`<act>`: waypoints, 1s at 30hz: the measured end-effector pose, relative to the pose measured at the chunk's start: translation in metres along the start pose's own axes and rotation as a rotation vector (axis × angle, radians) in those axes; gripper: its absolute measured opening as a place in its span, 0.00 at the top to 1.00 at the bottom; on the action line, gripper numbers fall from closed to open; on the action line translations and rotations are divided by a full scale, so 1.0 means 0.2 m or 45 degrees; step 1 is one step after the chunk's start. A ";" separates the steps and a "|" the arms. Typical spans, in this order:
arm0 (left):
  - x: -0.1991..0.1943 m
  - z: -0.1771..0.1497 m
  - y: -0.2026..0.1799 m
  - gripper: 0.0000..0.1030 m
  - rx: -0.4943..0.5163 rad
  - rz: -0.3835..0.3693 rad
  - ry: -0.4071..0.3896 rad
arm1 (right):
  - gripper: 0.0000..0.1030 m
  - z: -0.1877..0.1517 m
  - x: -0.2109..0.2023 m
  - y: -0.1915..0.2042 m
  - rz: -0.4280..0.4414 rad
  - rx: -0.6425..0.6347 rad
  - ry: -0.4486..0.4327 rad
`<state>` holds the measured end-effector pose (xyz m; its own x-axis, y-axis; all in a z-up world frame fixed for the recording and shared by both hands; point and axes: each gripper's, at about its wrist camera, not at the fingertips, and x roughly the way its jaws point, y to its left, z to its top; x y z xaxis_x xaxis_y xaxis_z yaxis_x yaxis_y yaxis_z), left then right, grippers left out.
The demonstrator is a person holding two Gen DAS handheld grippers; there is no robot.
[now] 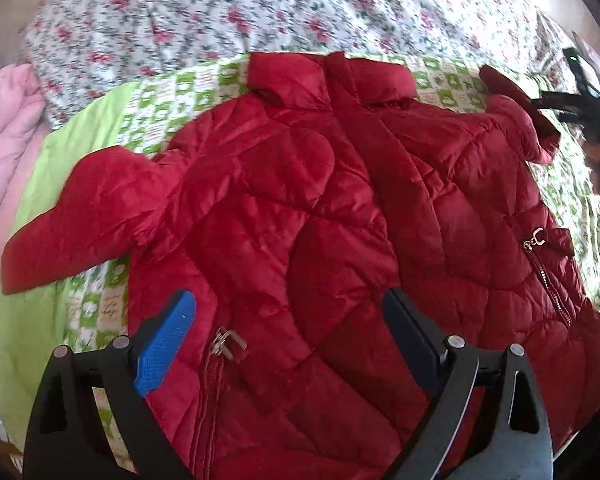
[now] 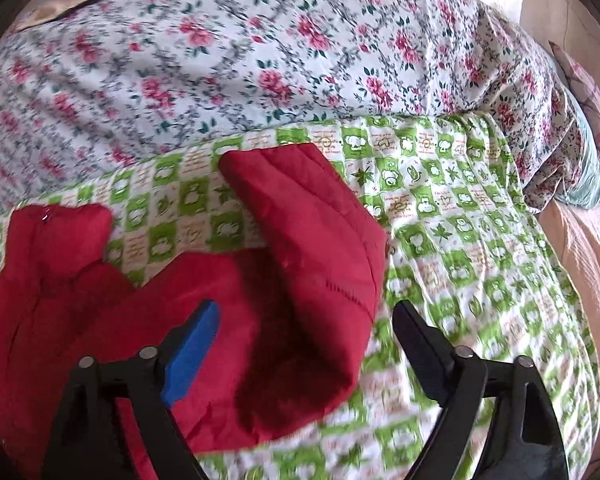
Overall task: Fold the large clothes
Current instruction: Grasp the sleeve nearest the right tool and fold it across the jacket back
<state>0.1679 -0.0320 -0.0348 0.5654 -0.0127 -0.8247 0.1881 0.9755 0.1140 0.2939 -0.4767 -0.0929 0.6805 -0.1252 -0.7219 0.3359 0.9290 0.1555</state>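
Observation:
A red quilted jacket (image 1: 320,208) lies front up on a green checked sheet (image 1: 168,92), with its collar (image 1: 328,76) at the far side. One sleeve (image 1: 80,216) spreads out to the left. My left gripper (image 1: 288,296) hovers open over the lower front, beside a pocket zip pull (image 1: 228,344), with nothing between its pads. In the right wrist view the other sleeve (image 2: 312,240) lies bent on the sheet (image 2: 460,240). My right gripper (image 2: 306,308) is open around the sleeve's lower edge, and its pads do not press it. The right gripper's frame (image 1: 580,108) shows at the far right of the left wrist view.
A bunched floral quilt (image 2: 260,48) runs along the far side of the bed. Pink bedding (image 1: 8,128) lies at the left, with a plain light-green cover (image 1: 40,240) under the left sleeve. A peach blanket (image 2: 588,280) and a pillow (image 2: 592,120) sit at the right.

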 end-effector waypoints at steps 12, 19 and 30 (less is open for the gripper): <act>0.13 0.15 0.06 0.08 -0.127 -0.085 0.039 | 0.84 0.05 0.23 -0.07 -0.003 0.094 0.038; 0.15 0.17 0.10 0.08 -0.183 -0.139 0.054 | 0.86 0.07 0.00 0.10 0.152 0.026 -0.068; 0.12 0.18 0.18 0.08 -0.302 -0.373 0.074 | 0.86 -0.15 -0.40 0.77 0.551 -0.247 -0.093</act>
<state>0.2167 -0.0043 -0.0298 0.4677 -0.2926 -0.8341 0.1402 0.9562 -0.2568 0.2703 -0.3132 -0.0314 0.7774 0.2700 -0.5681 -0.1118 0.9481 0.2976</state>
